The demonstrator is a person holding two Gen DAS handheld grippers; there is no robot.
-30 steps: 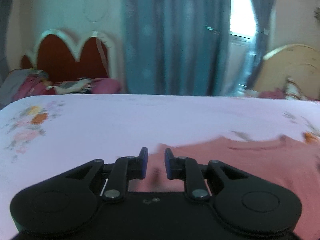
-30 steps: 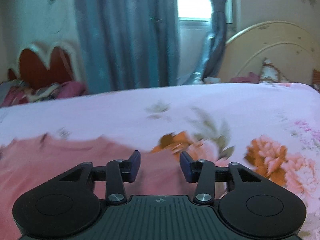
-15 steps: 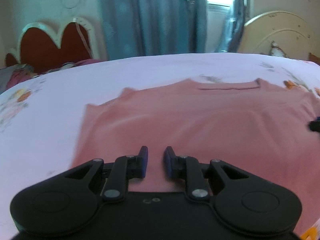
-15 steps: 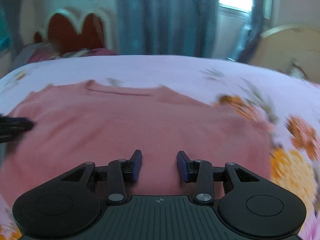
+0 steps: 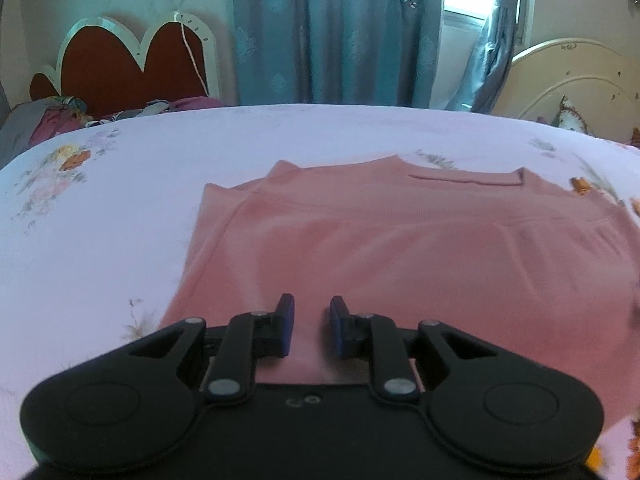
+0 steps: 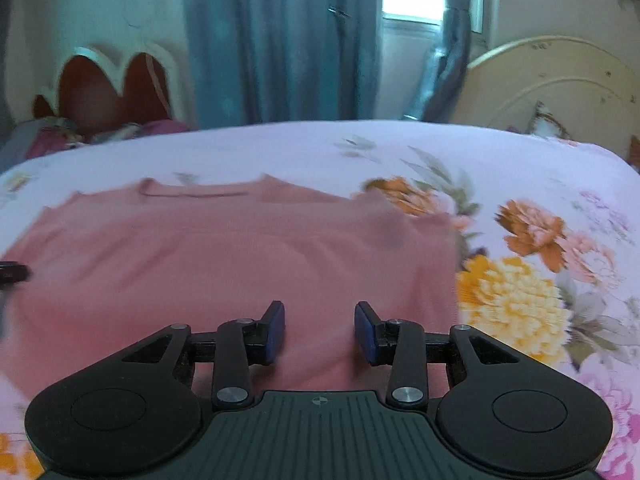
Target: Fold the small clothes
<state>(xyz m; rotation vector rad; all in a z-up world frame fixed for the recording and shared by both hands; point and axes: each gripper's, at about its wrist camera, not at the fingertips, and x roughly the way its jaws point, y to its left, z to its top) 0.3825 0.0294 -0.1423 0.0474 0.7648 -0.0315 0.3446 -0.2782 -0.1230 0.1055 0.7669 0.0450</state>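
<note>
Bedroom setting: teal curtains (image 5: 332, 32) hang at twelve o'clock, a red scalloped headboard (image 5: 120, 60) stands at ten o'clock, and a floral bedsheet (image 5: 100, 208) covers the bed that serves as the work surface.

Item under inspection: one pink top (image 5: 380, 248), lying flat on the bed, neckline (image 5: 466, 179) at the far edge, side parts apparently turned in over the body. Judged light, soft and limp; it should drape and crease freely and slide little on the sheet. Best purchase is judged to be the near hem, one corner per hand, pinching both layers.

Left gripper (image 5: 311, 330): fingers narrowly parted, nothing between them, poised over the near hem close to its seven o'clock corner; contact with the cloth cannot be confirmed.

Right gripper (image 6: 320, 332): fingers spread wider, empty, above the hem near the five o'clock corner, fabric edge just to their three o'clock side.
</note>
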